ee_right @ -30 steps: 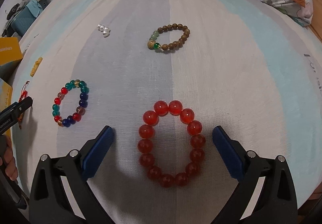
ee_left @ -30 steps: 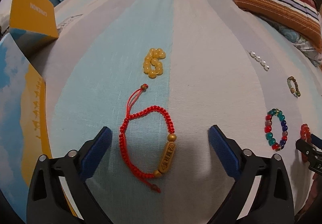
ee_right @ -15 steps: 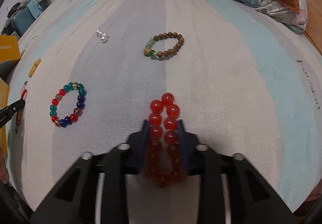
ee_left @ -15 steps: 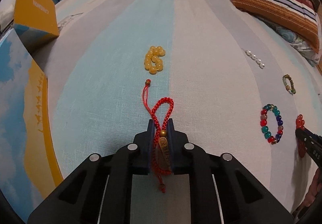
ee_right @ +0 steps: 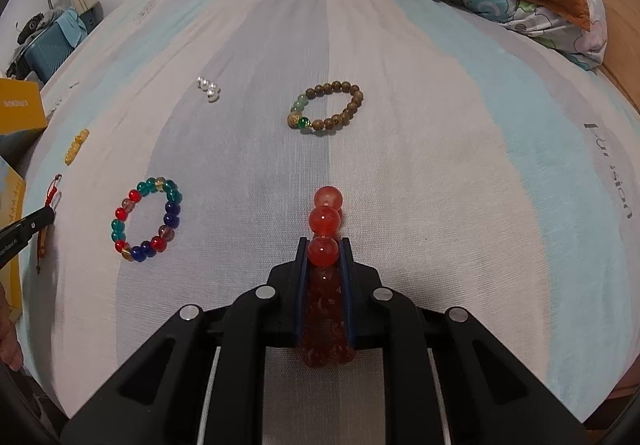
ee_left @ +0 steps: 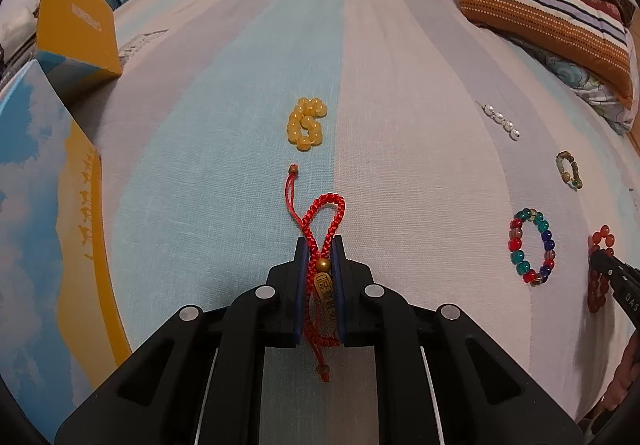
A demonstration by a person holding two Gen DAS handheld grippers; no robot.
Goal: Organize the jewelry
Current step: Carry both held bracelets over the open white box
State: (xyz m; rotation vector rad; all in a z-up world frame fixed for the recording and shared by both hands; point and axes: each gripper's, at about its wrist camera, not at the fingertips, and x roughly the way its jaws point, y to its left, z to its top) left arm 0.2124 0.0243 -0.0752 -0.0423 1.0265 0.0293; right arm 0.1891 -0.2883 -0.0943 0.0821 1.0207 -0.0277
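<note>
My left gripper is shut on a red braided cord bracelet with a gold charm; its loop sticks out ahead of the fingertips. My right gripper is shut on a red bead bracelet, squeezed flat, with beads poking out in front. On the striped bedsheet lie a yellow bead bracelet, a multicoloured bead bracelet, a brown wooden bead bracelet and a short string of white pearls.
An open box with a blue-sky and yellow print stands at the left, its yellow lid up behind. Striped pillows lie at the far right. The bed edge falls away at the right.
Both grippers have closed from wide open, the left on the red cord bracelet, the right on the red bead bracelet. Both bracelets are now pinched into narrow loops.
</note>
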